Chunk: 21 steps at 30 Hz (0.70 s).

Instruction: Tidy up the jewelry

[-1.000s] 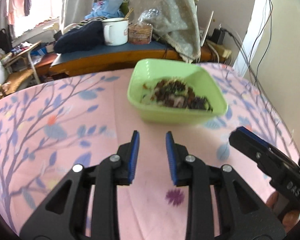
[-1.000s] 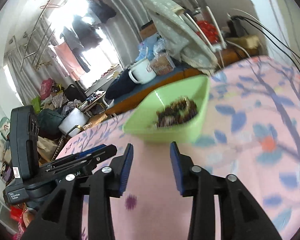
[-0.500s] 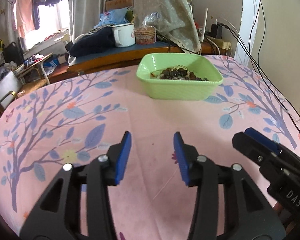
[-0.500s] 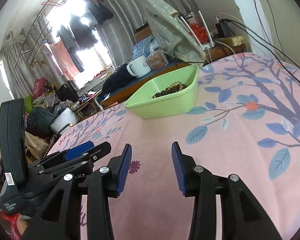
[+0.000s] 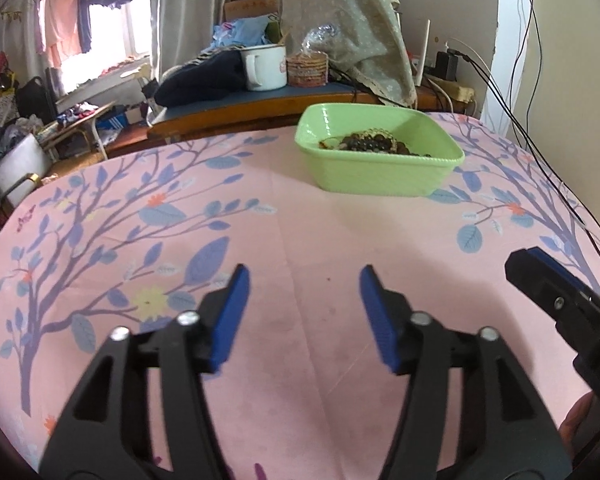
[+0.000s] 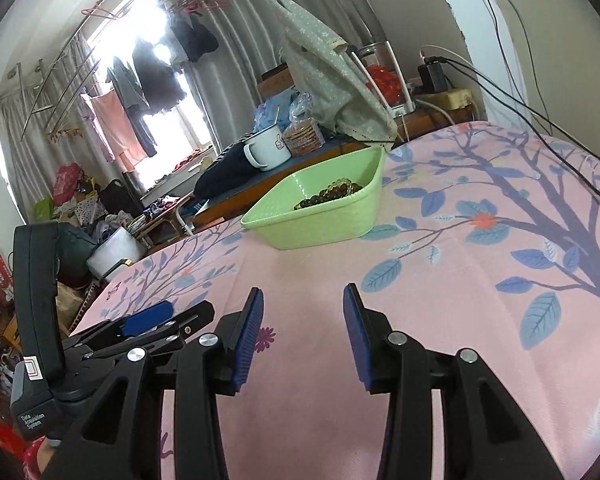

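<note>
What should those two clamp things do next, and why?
Probably nothing more than resting: both the left gripper and right gripper are open and empty, well short of the green tray, where the beads already lie.

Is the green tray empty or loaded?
Loaded. The green tray sits upright on the cloth with a pile of dark and amber beaded jewelry inside, seen over its rim in both views.

The green tray's (image 5: 380,176) near wall hides most beaded jewelry (image 5: 370,143).
</note>
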Tool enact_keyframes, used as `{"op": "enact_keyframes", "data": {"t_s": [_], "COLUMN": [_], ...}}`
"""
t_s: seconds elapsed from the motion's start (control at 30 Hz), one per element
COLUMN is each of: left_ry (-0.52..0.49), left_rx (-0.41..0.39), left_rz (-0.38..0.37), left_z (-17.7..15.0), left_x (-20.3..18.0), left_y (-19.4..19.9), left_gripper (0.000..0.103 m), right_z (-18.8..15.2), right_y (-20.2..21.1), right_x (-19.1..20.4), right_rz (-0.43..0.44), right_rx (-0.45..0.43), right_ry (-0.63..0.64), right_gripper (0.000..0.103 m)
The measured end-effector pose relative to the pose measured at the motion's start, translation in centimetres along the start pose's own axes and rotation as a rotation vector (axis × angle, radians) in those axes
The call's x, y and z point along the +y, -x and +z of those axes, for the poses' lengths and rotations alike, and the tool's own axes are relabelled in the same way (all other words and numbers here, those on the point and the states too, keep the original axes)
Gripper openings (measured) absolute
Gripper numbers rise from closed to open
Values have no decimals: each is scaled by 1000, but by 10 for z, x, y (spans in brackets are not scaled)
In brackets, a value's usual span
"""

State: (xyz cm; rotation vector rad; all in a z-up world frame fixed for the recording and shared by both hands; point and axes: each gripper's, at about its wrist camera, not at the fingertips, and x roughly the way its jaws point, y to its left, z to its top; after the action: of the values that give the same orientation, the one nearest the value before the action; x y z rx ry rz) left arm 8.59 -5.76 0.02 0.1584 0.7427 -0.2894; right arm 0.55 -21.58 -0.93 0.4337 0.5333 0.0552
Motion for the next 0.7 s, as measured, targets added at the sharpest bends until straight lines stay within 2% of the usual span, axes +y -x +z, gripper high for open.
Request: {"op": "enact_keyframes", "data": {"t_s": [0.13,0.37,0.43,0.6,0.7], "left_ry": [2,5,7,18,12], "left_rx": [-29,-33,-43,-74,-88], "left_rz": [22,18,22,32,45], "left_z": [2,3,4,6,7], "left_x": [4,7,8,11,11], "left_y": [6,9,12,19,22], "left_gripper": [68,80,88,97,97], "right_z": [0,-2,-2,-3,-3], "right_y": [0,1,2,4,4], "right_x": [3,12,15,17,18], "right_rz": [-15,-30,-35,-43,-47], "right_rx": [-15,-29,-35,-44,-44], "right_ry": [11,55,68,73,76], "right_gripper": [14,14,14,15,17]}}
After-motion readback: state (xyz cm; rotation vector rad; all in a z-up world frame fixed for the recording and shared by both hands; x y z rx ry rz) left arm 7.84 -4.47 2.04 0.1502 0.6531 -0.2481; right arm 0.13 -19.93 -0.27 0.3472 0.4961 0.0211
